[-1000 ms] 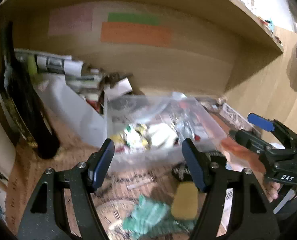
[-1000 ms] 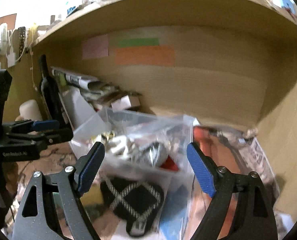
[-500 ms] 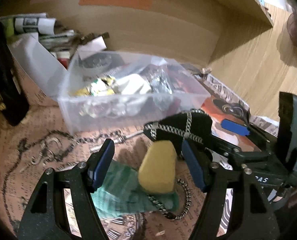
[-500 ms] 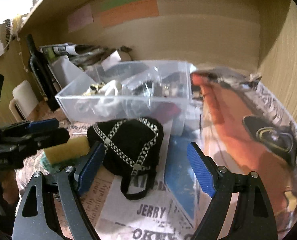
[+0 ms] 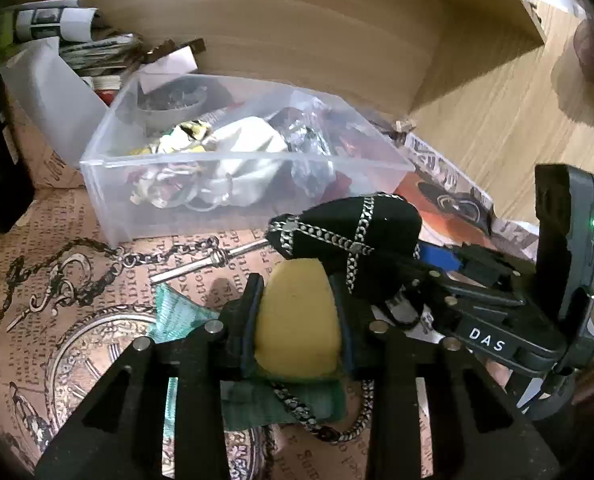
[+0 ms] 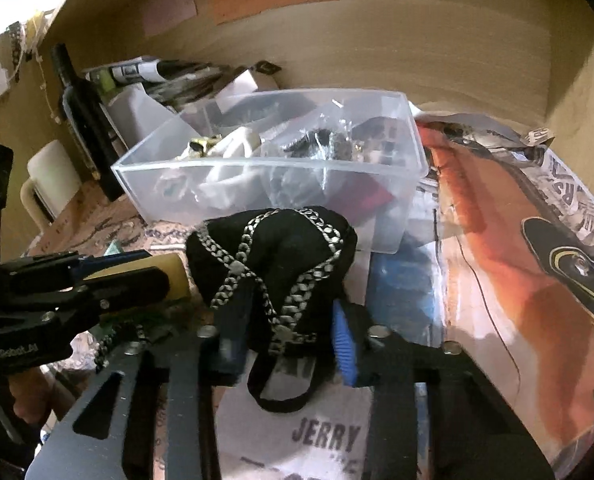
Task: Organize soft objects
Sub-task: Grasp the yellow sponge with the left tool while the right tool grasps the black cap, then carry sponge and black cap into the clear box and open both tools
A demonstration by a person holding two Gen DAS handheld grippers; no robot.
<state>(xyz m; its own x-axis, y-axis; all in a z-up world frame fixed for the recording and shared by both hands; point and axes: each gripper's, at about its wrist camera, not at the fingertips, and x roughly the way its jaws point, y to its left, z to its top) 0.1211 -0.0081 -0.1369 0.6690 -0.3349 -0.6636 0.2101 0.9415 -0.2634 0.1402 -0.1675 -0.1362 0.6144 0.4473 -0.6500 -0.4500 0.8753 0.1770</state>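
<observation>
Left tongs (image 5: 299,320) squeezing spongy yellow wedge (image 5: 297,320); right tongs (image 6: 287,336) pinching chain-trimmed black fabric pouch (image 6: 273,256)

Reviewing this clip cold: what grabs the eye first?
The left gripper is shut on a yellow foam sponge, and beside it the right gripper squeezes a black chain-trimmed fabric pouch. Behind both sits a clear plastic bin crammed with clutter.
</observation>
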